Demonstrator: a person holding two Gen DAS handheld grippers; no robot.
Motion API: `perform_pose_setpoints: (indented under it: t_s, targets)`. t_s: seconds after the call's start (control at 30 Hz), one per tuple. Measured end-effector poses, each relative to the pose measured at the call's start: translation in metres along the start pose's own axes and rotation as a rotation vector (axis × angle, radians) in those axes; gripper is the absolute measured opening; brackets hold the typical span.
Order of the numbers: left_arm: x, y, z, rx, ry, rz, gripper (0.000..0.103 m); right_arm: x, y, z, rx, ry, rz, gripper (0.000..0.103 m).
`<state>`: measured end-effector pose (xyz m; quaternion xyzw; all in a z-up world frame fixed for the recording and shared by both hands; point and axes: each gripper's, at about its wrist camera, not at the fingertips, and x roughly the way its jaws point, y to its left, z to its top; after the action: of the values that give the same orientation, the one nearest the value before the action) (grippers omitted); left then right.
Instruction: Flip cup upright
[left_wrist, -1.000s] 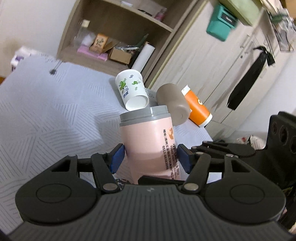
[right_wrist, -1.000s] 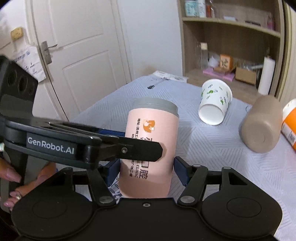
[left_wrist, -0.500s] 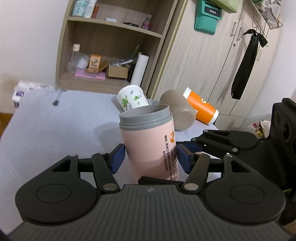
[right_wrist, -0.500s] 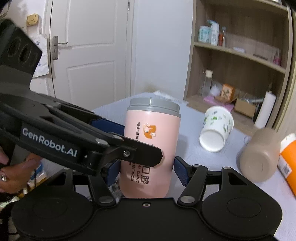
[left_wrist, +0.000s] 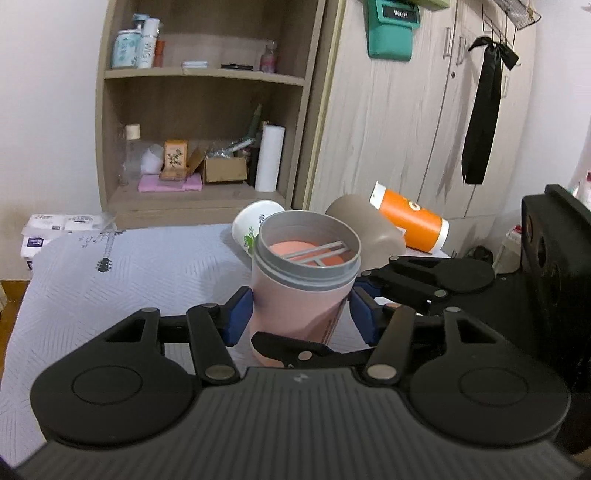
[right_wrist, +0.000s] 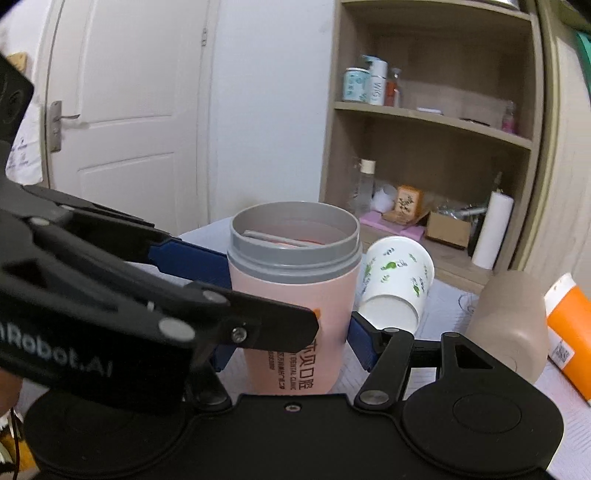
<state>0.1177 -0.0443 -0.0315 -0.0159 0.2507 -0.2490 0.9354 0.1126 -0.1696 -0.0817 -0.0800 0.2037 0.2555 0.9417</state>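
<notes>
A pink cup with a grey rim (left_wrist: 299, 295) stands upright, mouth up, on the quilted cover (left_wrist: 110, 288). It also shows in the right wrist view (right_wrist: 291, 306). My left gripper (left_wrist: 301, 314) has its blue pads on both sides of the cup, shut on it. My right gripper (right_wrist: 291, 343) is shut on the same cup from the other side; its fingers (left_wrist: 413, 280) show in the left wrist view. The left gripper's fingers (right_wrist: 207, 266) cross the right wrist view.
A white paper cup with green print (right_wrist: 395, 288), a brown cup (right_wrist: 509, 325) and an orange cup (right_wrist: 569, 332) lie on their sides behind the pink one. A wooden shelf unit (left_wrist: 199, 122) and wardrobe (left_wrist: 406, 129) stand beyond. A white door (right_wrist: 122, 122) is at the left.
Both grippers have tilted the pink cup from leaning to upright and lowered it; its open mouth now shows from above. Both keep their hold.
</notes>
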Motion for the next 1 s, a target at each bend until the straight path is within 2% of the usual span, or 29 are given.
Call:
perform_pose_setpoints:
  t_s: [0.23, 0.47, 0.6, 0.7, 1.0]
  targets:
    - [0.003, -0.004, 0.000, 0.018, -0.002, -0.003, 0.056, -0.001, -0.004, -0.003, 0.028, -0.010, 0.004, 0.068]
    - [0.002, -0.007, -0.001, 0.021, 0.000, 0.013, 0.056, -0.002, 0.000, -0.005, -0.011, -0.014, -0.002, 0.069]
    - [0.002, -0.003, -0.002, -0.008, 0.018, 0.007, 0.061, -0.003, -0.002, -0.005, -0.001, -0.002, -0.004, 0.073]
    - [-0.001, 0.001, -0.003, -0.030, 0.017, 0.016, 0.066, -0.007, -0.003, -0.007, 0.011, -0.003, -0.013, 0.080]
    - [-0.024, 0.008, -0.016, -0.108, 0.001, 0.039, 0.074, -0.034, -0.003, -0.019, 0.054, -0.039, -0.062, 0.082]
